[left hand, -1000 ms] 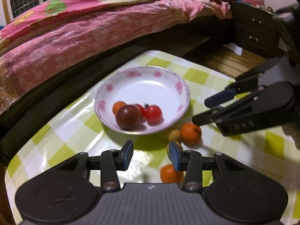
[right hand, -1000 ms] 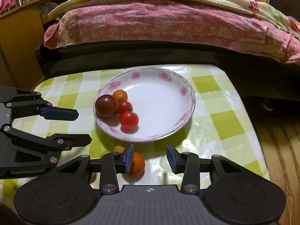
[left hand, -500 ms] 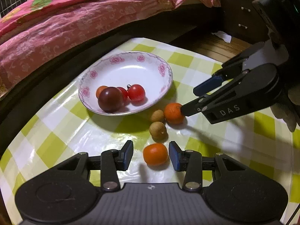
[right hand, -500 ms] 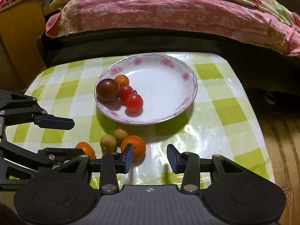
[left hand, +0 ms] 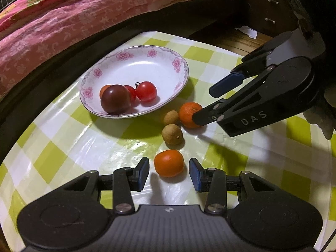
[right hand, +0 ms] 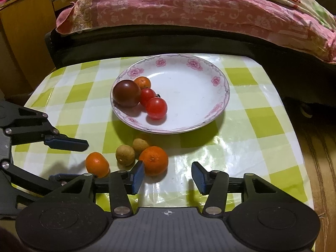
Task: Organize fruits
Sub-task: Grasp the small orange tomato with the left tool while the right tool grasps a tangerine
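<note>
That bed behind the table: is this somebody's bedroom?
Most likely a bedroom at home: a bed with a pink floral quilt, a dark drawer cabinet, and a small table under a green checked cloth.

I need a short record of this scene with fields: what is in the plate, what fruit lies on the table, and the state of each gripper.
plate: white with pink flowers, on a green checked tablecloth
in plate: dark tomato, two red cherry tomatoes, one small orange
on table: two oranges, two brown longans
left gripper: open, left orange between its pads, not pressed
right gripper: open, jaws just widened, right orange beside its left pad
</note>
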Demonstrator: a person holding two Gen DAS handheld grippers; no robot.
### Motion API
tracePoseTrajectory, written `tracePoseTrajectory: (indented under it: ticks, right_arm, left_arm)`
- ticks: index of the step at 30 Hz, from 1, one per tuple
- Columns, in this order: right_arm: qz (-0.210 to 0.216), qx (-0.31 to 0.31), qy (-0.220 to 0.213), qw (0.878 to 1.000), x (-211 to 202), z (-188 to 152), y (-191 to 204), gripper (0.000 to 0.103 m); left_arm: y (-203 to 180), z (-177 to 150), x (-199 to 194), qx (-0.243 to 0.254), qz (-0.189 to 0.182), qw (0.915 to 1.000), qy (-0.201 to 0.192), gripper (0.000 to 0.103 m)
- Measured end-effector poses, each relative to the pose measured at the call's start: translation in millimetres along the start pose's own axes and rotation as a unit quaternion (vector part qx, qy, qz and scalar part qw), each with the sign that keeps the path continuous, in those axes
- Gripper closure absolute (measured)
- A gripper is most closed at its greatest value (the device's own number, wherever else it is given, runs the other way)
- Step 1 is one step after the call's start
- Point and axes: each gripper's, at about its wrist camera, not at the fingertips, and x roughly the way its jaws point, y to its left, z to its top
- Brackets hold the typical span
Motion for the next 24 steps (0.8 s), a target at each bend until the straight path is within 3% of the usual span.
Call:
tracePoseTrajectory:
  ticks: [11,17,24]
  right_arm:
    - [0.017,-0.004,0.008,1.000,8.4,1.9,5.9,0.057]
    - [0.029,0.000,0.019,0.999,14.4,2.5,8.3,0.062]
    - [0.020,0.009,0.021,1.000,19.1,4.7,5.8,0.065]
  left_arm:
    - [-0.8,1.4,4.5,-0.002,-0.002,1.0000,0.002,0.055]
    - [-3.2,0.9,6.3,0.001,0.001,1.0000,0.003,0.055]
    - [-3.2,1.5,5.6,0.001,0.004,1.0000,0.003,0.055]
